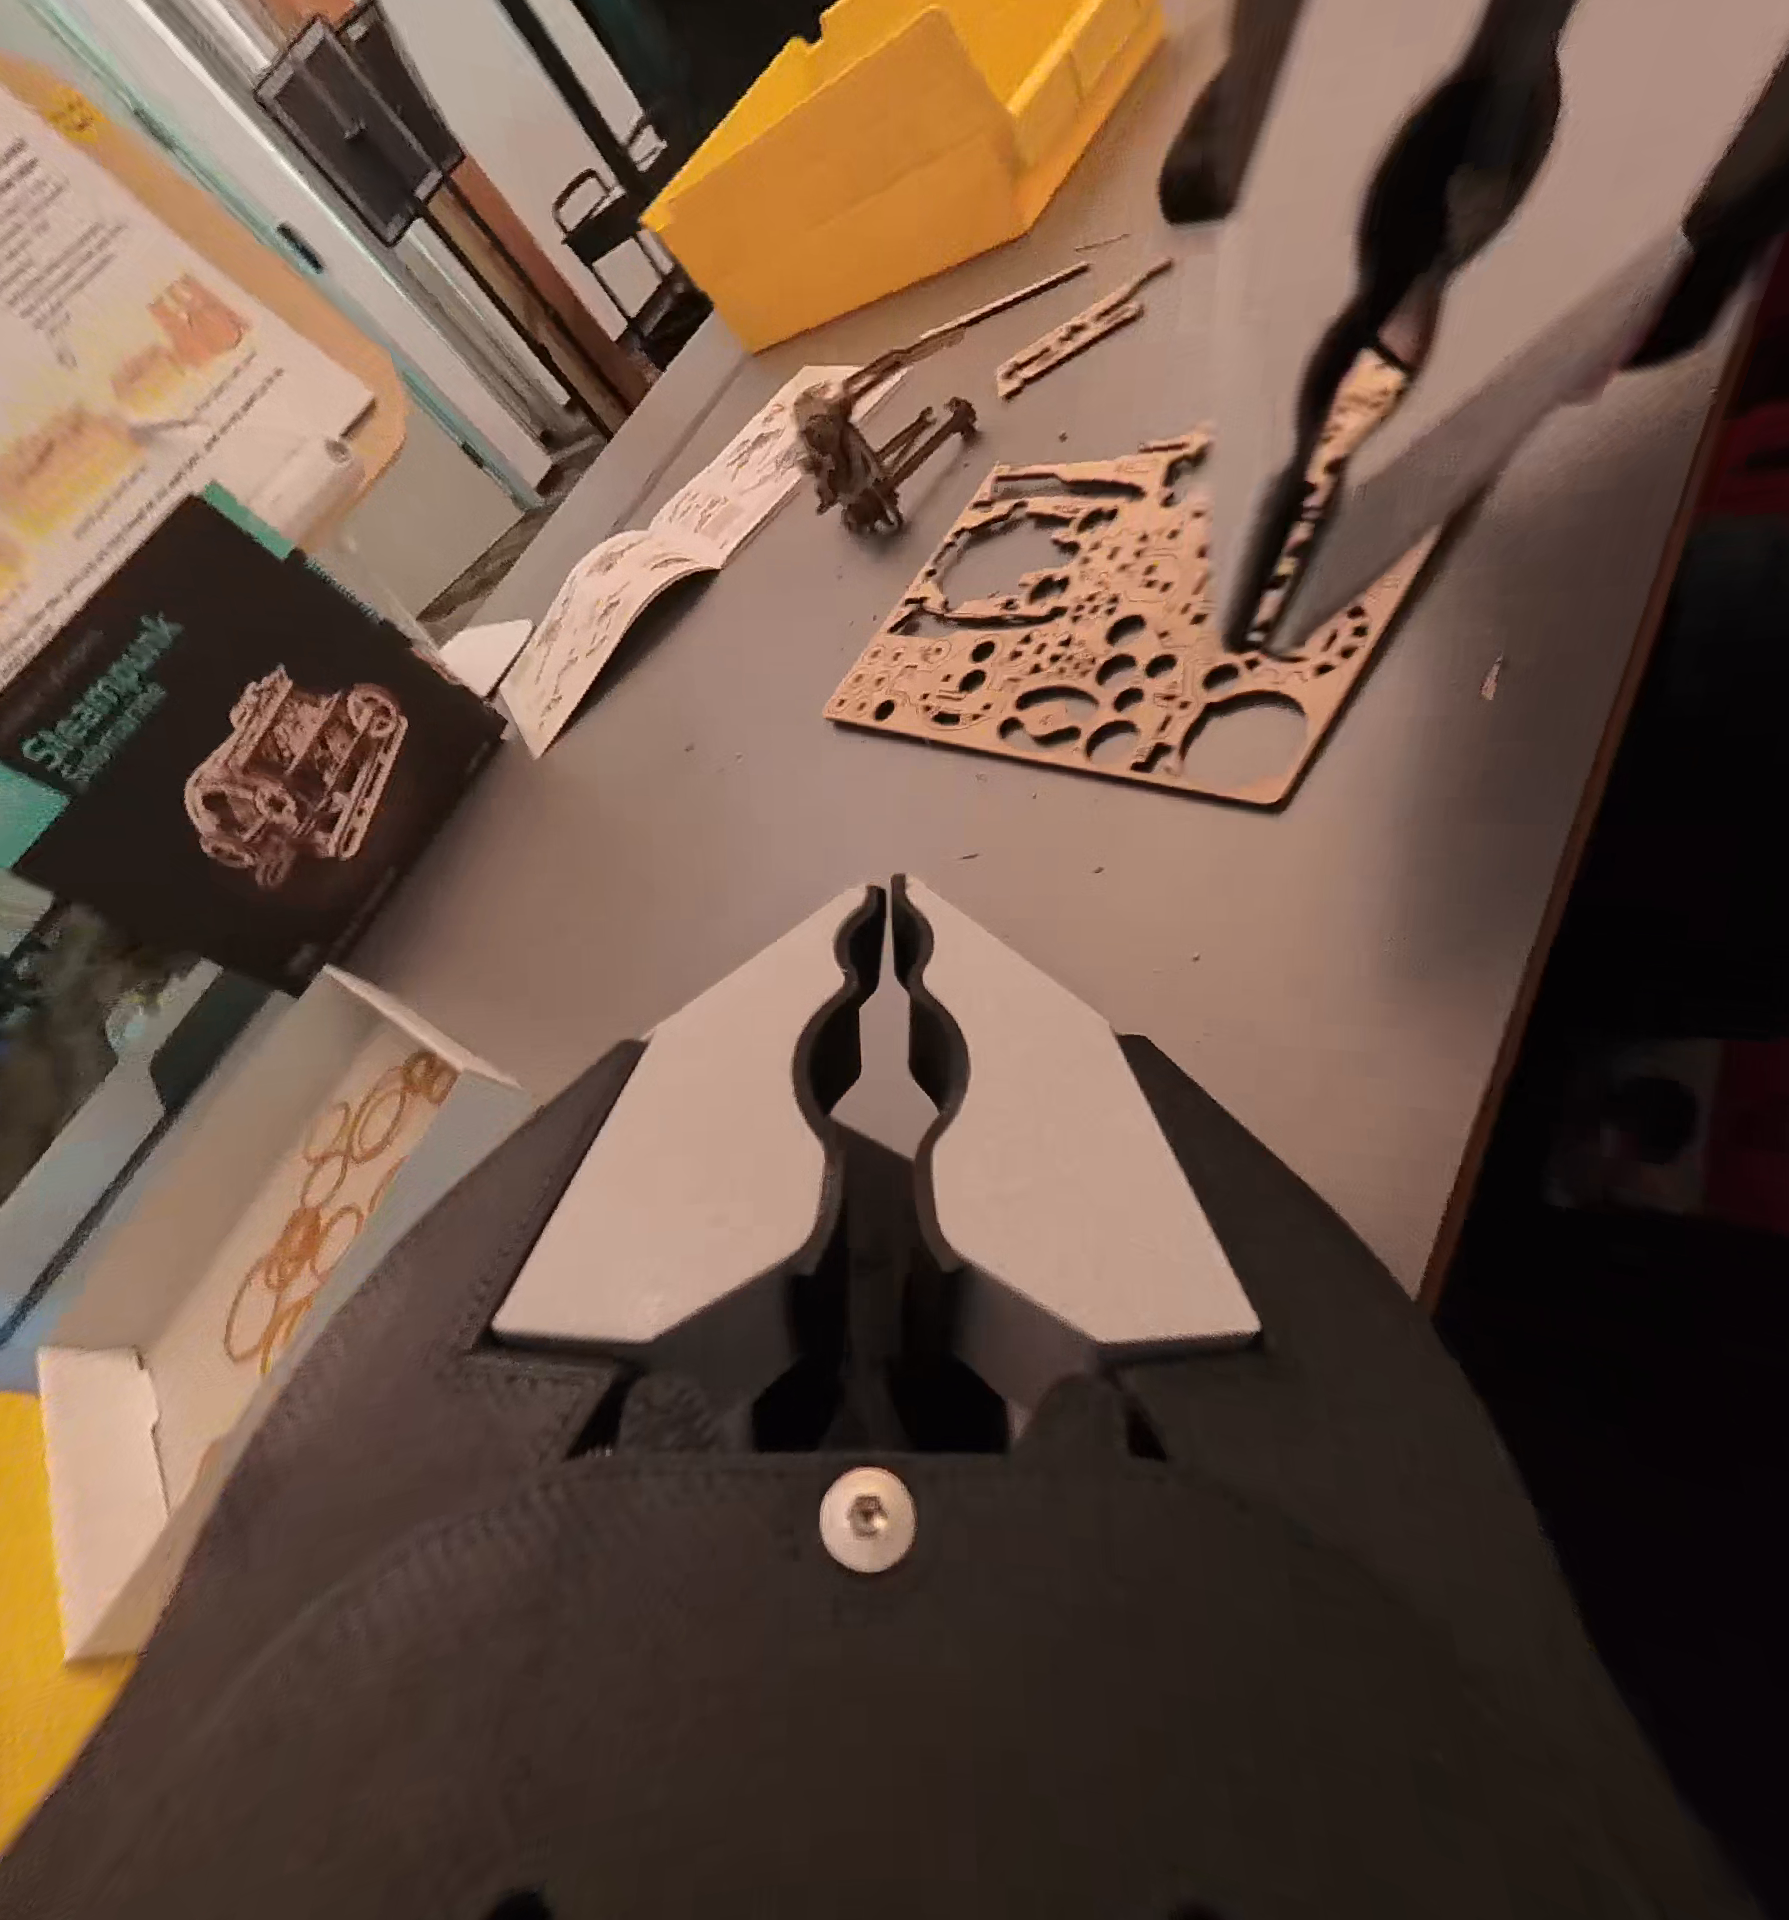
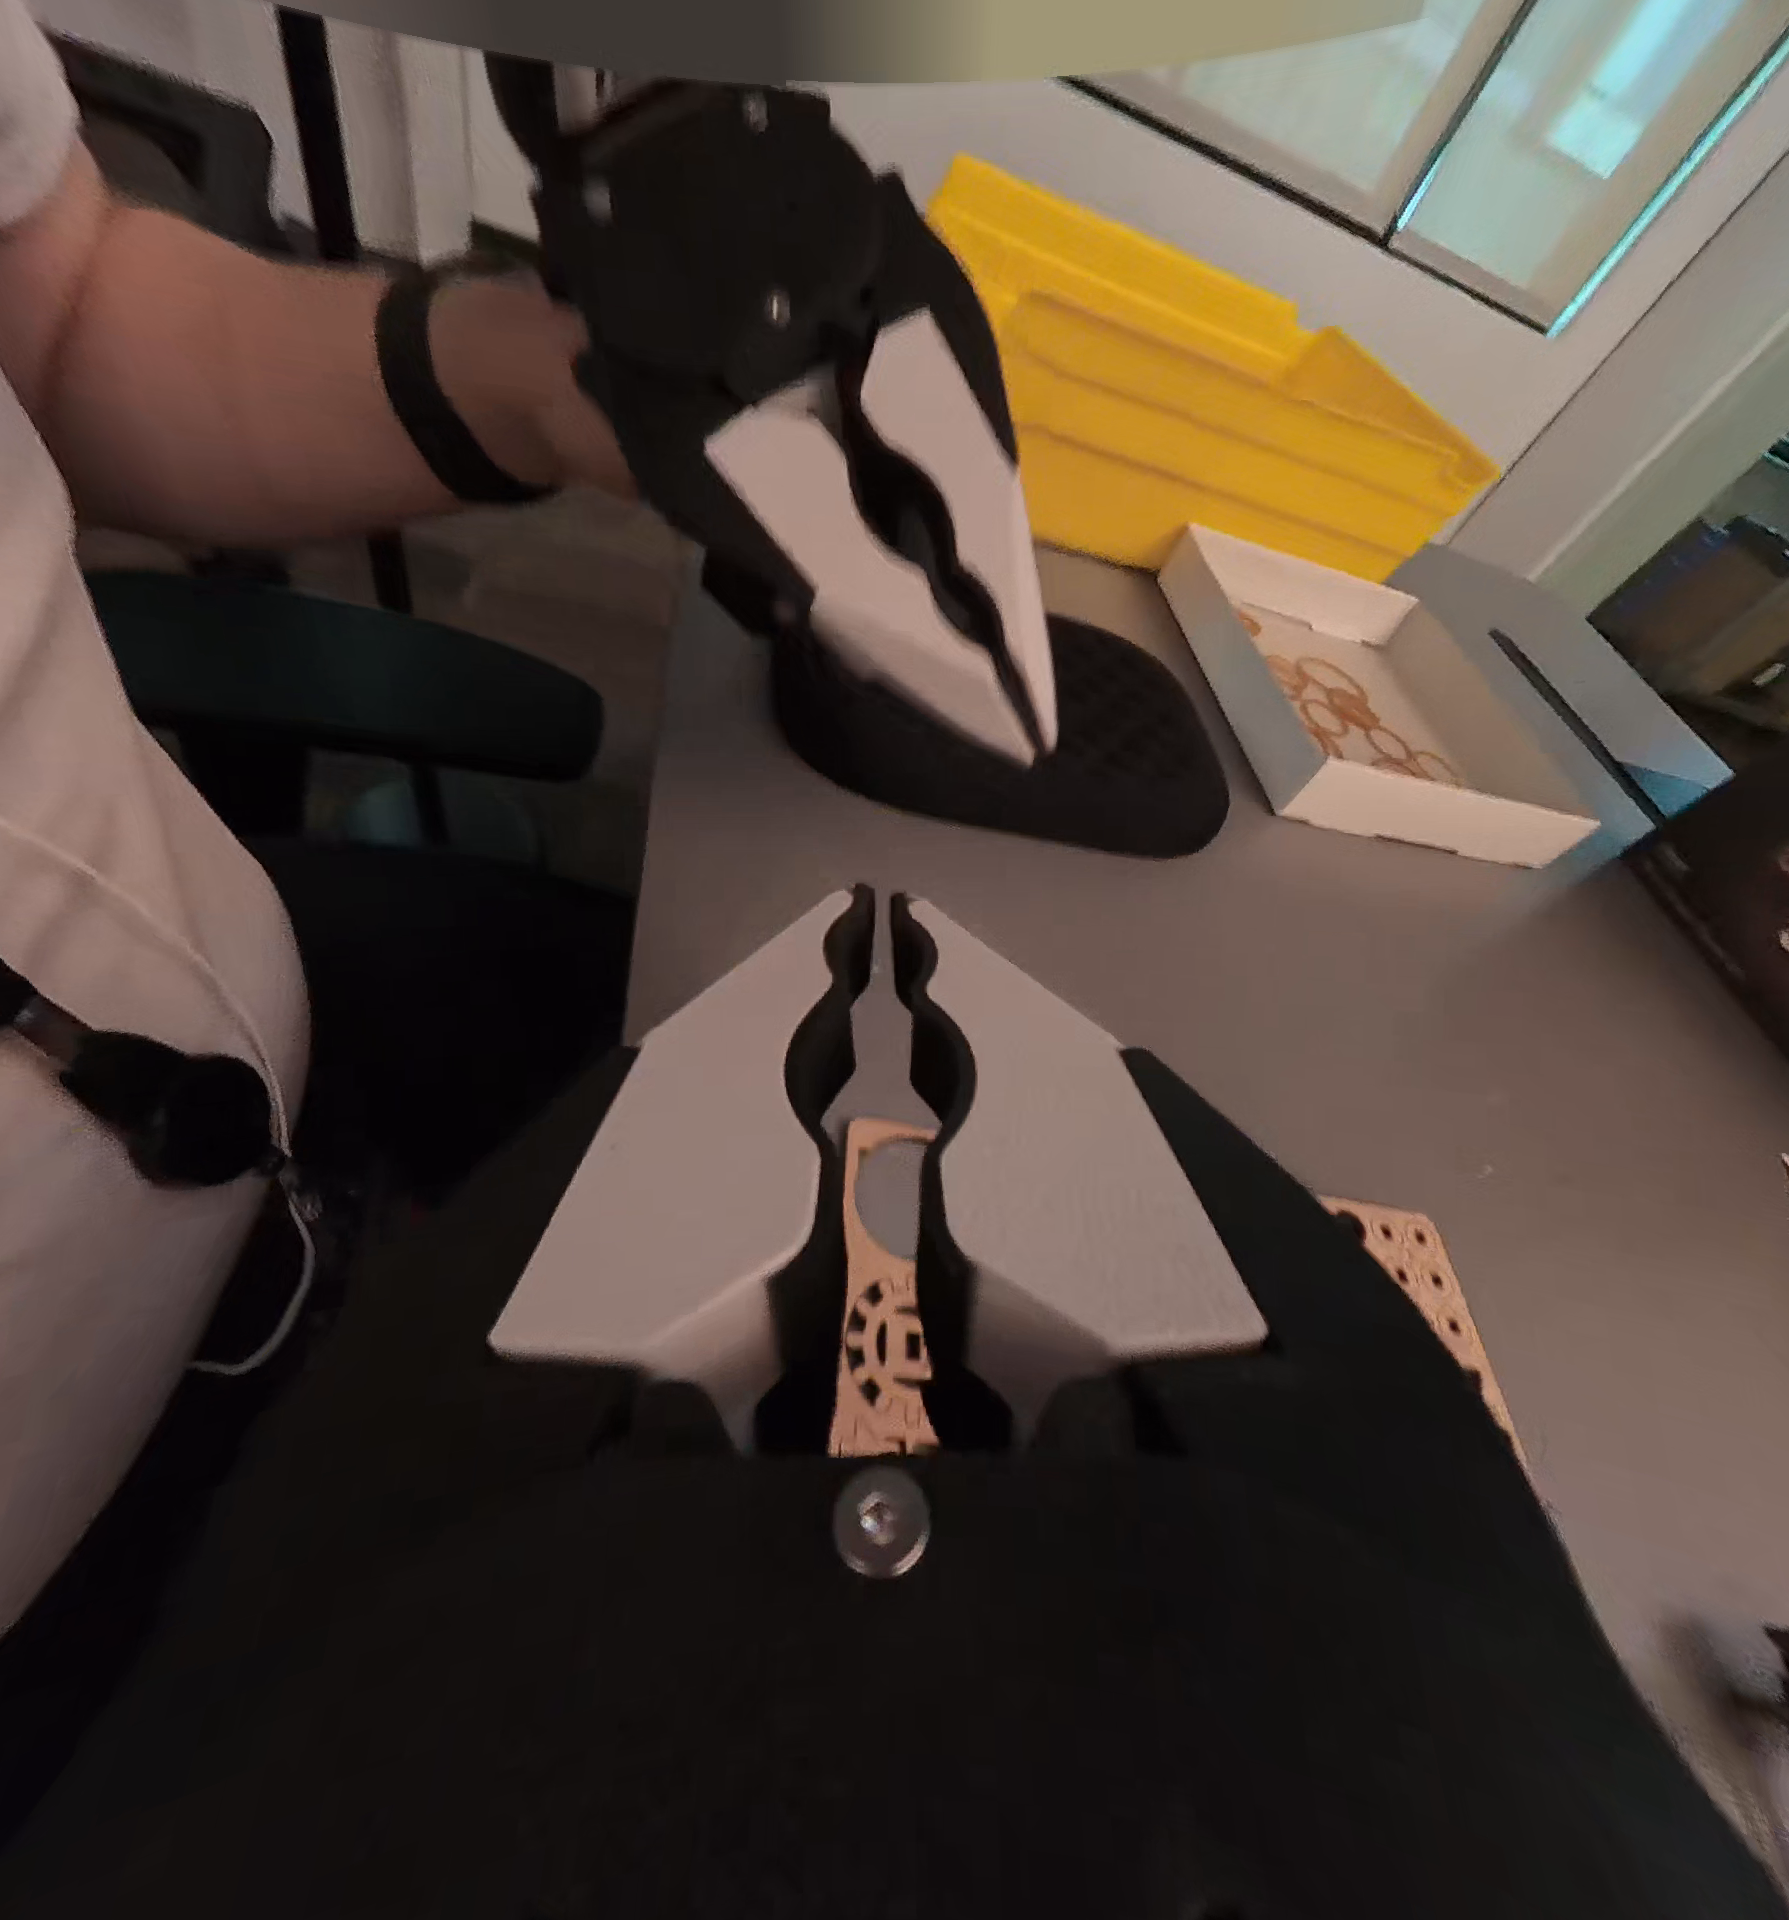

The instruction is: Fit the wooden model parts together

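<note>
A laser-cut wooden sheet (image 1: pixel 1108 623) with many punched-out holes lies flat on the grey table (image 1: pixel 724 831). A small, dark, partly built wooden model (image 1: pixel 859 447) stands beyond it, and a loose wooden strip (image 1: pixel 1077 332) and a thin stick (image 1: pixel 1004 301) lie farther back. My left gripper (image 1: pixel 888 894) is shut and empty above bare table, short of the sheet. My right gripper (image 2: pixel 874 904) is almost shut with nothing between its tips. It hangs over the sheet (image 2: pixel 885 1299), tips down near the sheet's right corner in the left wrist view (image 1: pixel 1254 639).
An open instruction booklet (image 1: pixel 651 561), a black kit box (image 1: pixel 235 748) and a white tray of rings (image 1: pixel 277 1247) lie left. A yellow bin (image 1: pixel 900 156) stands behind. The table edge (image 1: pixel 1555 935) runs down the right. A person's arm (image 2: pixel 246 384) and a black mesh pad (image 2: pixel 1108 748) are near.
</note>
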`<state>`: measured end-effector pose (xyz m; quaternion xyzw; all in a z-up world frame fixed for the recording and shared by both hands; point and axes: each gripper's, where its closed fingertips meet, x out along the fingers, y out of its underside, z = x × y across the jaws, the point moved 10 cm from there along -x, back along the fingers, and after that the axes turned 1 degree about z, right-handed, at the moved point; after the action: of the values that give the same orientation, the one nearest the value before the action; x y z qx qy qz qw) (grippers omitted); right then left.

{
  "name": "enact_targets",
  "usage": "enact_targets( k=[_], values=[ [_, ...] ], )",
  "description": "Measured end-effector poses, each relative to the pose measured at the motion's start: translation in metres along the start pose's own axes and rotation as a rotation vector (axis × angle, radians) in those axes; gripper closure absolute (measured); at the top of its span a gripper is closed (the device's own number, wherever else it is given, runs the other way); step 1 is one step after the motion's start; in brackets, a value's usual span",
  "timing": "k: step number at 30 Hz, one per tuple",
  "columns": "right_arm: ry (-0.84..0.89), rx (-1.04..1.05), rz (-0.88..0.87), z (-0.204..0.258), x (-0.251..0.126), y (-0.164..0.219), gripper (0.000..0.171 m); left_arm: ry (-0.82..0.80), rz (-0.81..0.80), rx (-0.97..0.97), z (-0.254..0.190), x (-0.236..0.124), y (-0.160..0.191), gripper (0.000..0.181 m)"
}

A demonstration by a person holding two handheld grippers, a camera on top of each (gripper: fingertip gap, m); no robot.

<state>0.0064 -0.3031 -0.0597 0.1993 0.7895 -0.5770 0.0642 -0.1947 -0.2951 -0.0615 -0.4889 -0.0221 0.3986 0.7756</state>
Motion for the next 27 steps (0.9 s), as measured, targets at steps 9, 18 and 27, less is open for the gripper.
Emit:
enact_targets(
  k=[9, 18, 27],
  values=[
    [0.078, 0.002, 0.012, -0.011, -0.005, 0.012, 0.168, 0.0, -0.041, -0.166, 0.02, -0.004, 0.009, 0.179],
    [0.145, 0.067, -0.059, -0.028, -0.042, 0.002, 0.168, 0.034, -0.089, -0.226, 0.025, -0.007, -0.013, 0.176],
    [-0.038, 0.037, -0.078, 0.027, -0.057, -0.015, 0.164, 0.04, -0.118, -0.21, 0.008, -0.032, -0.041, 0.175]
  ],
)
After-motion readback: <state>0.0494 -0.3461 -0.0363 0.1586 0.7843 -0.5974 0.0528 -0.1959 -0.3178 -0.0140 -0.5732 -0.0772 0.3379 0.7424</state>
